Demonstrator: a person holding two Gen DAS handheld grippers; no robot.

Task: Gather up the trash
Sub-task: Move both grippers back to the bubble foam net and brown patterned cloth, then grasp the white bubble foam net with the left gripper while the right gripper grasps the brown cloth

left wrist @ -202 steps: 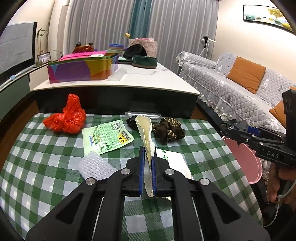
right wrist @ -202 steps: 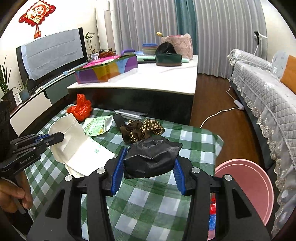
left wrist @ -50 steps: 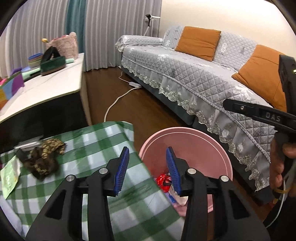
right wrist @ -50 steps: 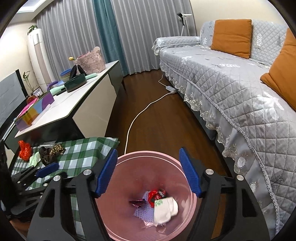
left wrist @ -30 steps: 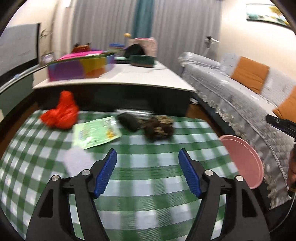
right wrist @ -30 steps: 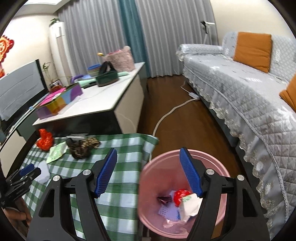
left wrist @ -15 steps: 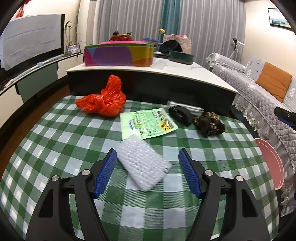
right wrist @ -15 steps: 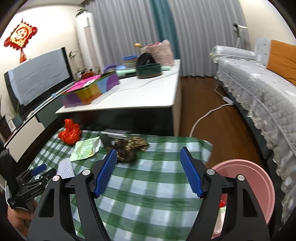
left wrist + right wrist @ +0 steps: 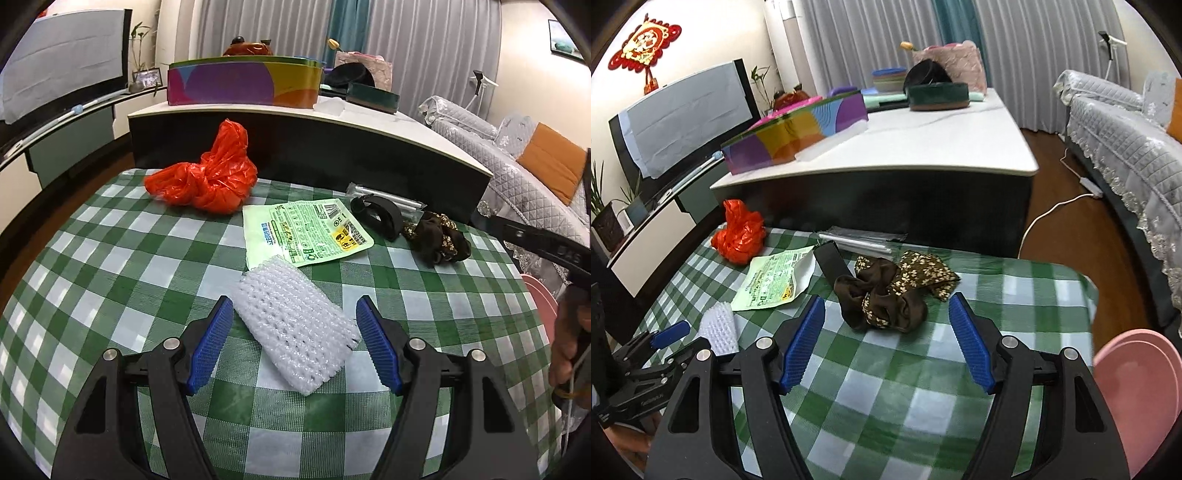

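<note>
Both grippers matte black plastic: left gripper [image 9: 295, 345] and right gripper [image 9: 886, 341] carried ribbed blue pads [image 9: 210, 345], silver screws at the finger joints. White lettering ran along the bodies. Thin cord near the hand [image 9: 570, 354].

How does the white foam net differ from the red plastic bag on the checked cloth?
The white foam net lies flat, an oblong mesh near the left gripper; the red plastic bag is knotted, glossy and bunched up at the far edge. Both rest loose on the checked cloth.
</note>
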